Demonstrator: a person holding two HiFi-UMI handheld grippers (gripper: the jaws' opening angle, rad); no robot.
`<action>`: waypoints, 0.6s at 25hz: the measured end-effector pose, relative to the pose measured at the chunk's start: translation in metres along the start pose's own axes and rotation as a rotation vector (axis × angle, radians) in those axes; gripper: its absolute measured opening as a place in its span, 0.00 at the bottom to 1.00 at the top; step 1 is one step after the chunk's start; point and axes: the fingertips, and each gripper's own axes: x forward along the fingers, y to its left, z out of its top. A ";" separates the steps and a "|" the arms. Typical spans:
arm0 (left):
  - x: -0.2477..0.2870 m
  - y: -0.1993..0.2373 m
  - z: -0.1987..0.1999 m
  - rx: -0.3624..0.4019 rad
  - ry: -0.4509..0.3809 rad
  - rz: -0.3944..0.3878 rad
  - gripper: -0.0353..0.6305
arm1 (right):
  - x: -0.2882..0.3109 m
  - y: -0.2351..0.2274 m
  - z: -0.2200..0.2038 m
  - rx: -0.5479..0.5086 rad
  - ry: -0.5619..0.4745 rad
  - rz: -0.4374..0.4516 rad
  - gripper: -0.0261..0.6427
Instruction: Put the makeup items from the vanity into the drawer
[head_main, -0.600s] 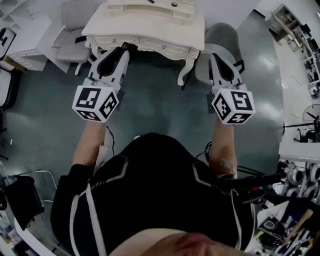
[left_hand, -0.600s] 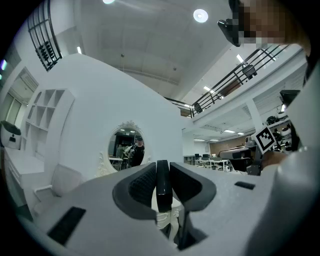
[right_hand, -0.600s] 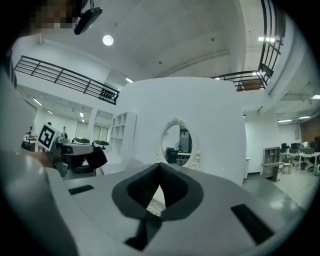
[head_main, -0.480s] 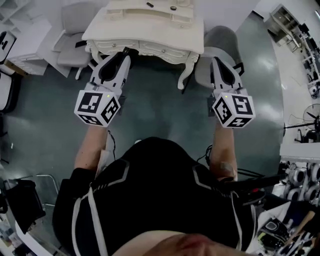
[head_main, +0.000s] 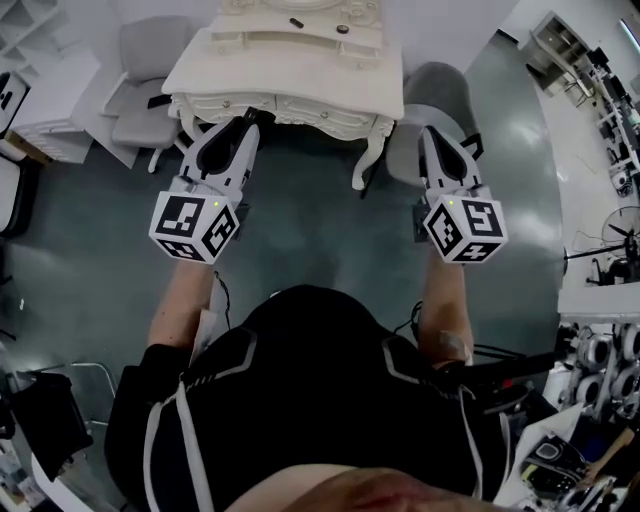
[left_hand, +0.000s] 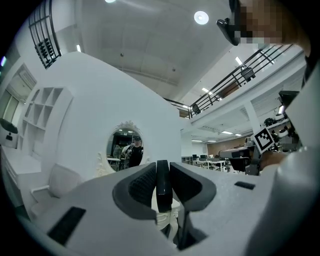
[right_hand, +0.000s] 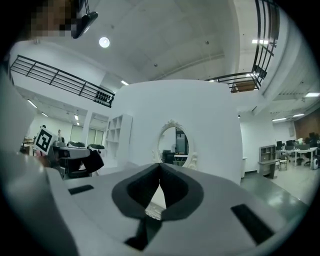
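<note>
approach is what has changed: over the last half second more of the bench (head_main: 300, 72) top has come into the head view, showing two small dark makeup items (head_main: 296, 22) near its back edge, well apart from both claws. left claw (left_hand: 162, 182) is clamped on a thin dark item (left_hand: 162, 192) i can't identify. right claw (right_hand: 159, 172) is closed and empty. picking from the bench likely hasn't begun.

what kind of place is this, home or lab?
Probably a lab or open office with a staged bedroom corner: white vanity and oval mirror, but office desks and a mezzanine railing behind.
</note>
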 end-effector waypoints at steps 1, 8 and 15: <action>0.000 0.002 0.000 0.000 0.000 -0.002 0.19 | 0.001 0.002 -0.001 0.000 0.000 -0.002 0.05; -0.003 0.021 -0.010 -0.018 0.017 -0.039 0.19 | 0.009 0.011 0.005 0.021 -0.011 -0.074 0.05; 0.000 0.035 -0.017 -0.025 0.008 -0.087 0.19 | 0.017 0.032 -0.014 0.009 0.026 -0.078 0.05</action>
